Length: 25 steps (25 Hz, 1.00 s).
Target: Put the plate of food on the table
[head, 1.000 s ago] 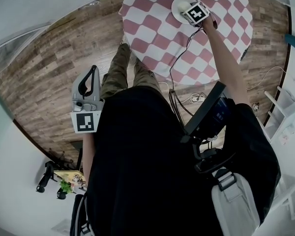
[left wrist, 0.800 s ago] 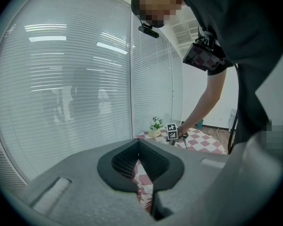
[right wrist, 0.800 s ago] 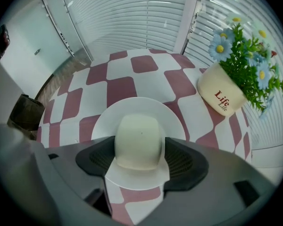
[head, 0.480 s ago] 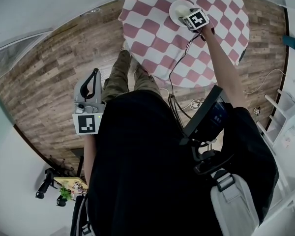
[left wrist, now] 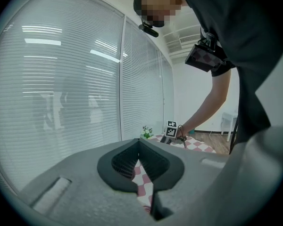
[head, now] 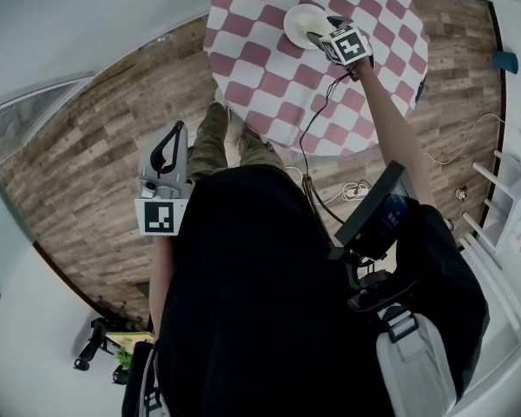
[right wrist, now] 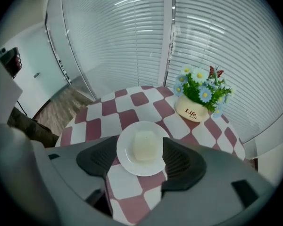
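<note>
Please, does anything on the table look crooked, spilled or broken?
Nothing stands out. The plate lies flat on the table, with the food in its middle and nothing spilled. The flowerpot stands upright, apart from the plate.

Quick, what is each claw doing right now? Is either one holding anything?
Left claw: closed, nothing in it.
Right claw: open, holding nothing; the plate sits on the table beyond it.
</note>
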Each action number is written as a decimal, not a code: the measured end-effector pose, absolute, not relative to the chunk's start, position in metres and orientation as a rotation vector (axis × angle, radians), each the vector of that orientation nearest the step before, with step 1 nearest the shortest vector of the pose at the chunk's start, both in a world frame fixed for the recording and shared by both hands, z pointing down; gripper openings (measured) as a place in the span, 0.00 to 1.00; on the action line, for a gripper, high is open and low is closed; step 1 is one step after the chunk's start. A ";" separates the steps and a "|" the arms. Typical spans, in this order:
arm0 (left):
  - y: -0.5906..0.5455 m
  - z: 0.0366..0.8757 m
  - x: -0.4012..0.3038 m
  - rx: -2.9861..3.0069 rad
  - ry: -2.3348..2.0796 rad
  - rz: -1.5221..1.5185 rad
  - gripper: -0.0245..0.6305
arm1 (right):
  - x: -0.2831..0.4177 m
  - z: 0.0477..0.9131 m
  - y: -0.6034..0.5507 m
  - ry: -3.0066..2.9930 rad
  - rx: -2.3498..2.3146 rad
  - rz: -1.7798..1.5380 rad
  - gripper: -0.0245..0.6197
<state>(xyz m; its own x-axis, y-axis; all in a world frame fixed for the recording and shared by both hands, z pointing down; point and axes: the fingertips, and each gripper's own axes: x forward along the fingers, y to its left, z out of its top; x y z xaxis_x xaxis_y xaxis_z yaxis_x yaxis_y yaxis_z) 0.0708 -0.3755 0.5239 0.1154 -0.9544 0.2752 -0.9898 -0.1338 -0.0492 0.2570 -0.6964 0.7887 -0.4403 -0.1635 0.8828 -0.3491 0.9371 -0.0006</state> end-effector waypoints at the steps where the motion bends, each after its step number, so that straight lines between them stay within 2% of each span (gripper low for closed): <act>1: -0.380 0.522 0.076 2.259 -1.949 0.354 0.03 | 0.258 0.777 -0.695 -2.060 0.383 0.221 0.51; 5: -0.394 0.510 0.092 2.355 -1.902 0.356 0.03 | 0.259 0.728 -0.682 -2.169 0.444 0.171 0.39; 9: -0.408 0.497 0.102 2.425 -1.880 0.308 0.03 | 0.260 0.687 -0.669 -2.274 0.530 0.167 0.35; 12: -0.421 0.492 0.109 2.492 -1.860 0.265 0.03 | 0.262 0.654 -0.660 -2.359 0.627 0.137 0.24; 25: -0.478 0.472 0.150 2.787 -1.549 0.137 0.03 | 0.275 0.492 -0.604 -2.629 0.997 -0.023 0.11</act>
